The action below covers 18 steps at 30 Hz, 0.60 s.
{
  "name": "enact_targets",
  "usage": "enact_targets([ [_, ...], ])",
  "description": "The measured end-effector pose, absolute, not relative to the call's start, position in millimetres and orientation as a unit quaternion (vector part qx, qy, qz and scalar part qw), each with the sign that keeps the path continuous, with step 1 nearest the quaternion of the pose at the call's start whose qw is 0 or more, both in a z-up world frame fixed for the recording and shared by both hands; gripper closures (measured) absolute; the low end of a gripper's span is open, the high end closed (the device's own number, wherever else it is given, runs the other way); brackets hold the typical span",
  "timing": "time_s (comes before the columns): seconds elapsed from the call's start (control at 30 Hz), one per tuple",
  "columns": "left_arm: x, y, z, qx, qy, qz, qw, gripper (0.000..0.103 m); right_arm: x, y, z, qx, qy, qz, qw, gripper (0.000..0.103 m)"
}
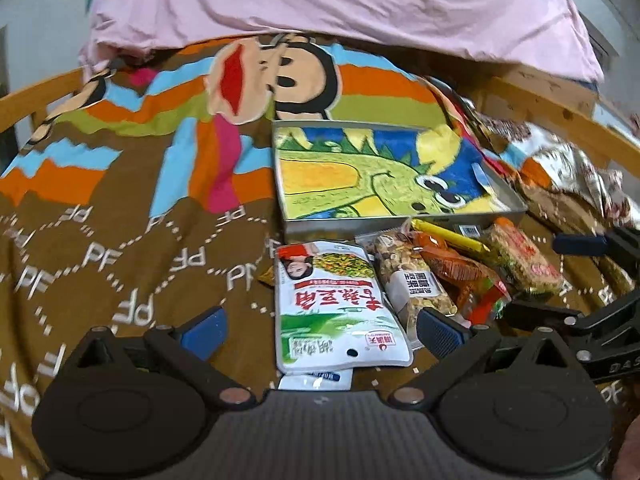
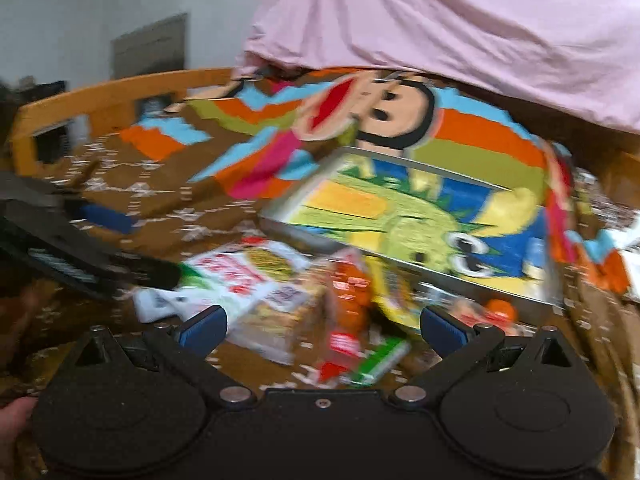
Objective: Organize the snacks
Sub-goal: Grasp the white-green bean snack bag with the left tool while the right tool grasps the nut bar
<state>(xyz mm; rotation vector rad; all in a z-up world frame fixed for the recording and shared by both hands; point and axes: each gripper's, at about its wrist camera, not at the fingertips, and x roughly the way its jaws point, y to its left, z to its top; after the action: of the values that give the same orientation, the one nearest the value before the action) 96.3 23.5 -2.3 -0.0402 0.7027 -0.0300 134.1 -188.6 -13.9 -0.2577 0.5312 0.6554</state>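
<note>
The left gripper (image 1: pixel 320 330) sits low in its frame, jaws spread wide and holding nothing, straddling a white-and-green pea snack pouch (image 1: pixel 340 304) on the brown monkey-print blanket (image 1: pixel 100 248). The right gripper (image 2: pixel 322 326) is likewise wide open and empty over the blurred snack pile. Beside the pouch lie a mixed-nut packet (image 1: pixel 412 276), an orange packet (image 1: pixel 464 276) and a green-red bar (image 1: pixel 524 260), just below the dinosaur-print metal tray (image 1: pixel 384 176) at centre right. A pink sheet (image 1: pixel 340 0) hides the upper frame; right-view labels are unreadable.
</note>
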Motion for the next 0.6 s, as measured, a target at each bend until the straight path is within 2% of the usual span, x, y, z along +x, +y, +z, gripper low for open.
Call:
enact_targets([
  [0.2,128.5,21.9,-7.7,0.01,0.38,-0.022,0.924,0.0,123.2,-165.5,-20.0,-0.15,0.248,0.372,0.882,0.003],
  [0.23,134.2,23.0,-8.9,0.008,0.389,-0.021,0.921,0.0,123.7,-162.8,-22.2,-0.145,0.253,0.377,0.879,0.008],
  [0.27,140.3,23.8,-10.1,0.006,0.4,-0.022,0.916,0.0,125.0,-161.9,-24.1,-0.135,0.26,0.381,0.877,0.02],
  [0.3,146.9,24.3,-11.7,0.003,0.413,-0.027,0.91,0.0,126.5,-161.6,-25.8,-0.121,0.268,0.379,0.878,0.025],
  [0.4,158.4,23.8,-15.2,0.005,0.435,-0.032,0.9,0.0,132.7,-157.3,-30.8,-0.082,0.293,0.359,0.883,0.026],
  [0.6,173.1,7.8,-19.2,0.044,0.458,-0.041,0.887,0.001,146.6,-148.0,-41.0,-0.081,0.282,0.309,0.905,0.027],
])
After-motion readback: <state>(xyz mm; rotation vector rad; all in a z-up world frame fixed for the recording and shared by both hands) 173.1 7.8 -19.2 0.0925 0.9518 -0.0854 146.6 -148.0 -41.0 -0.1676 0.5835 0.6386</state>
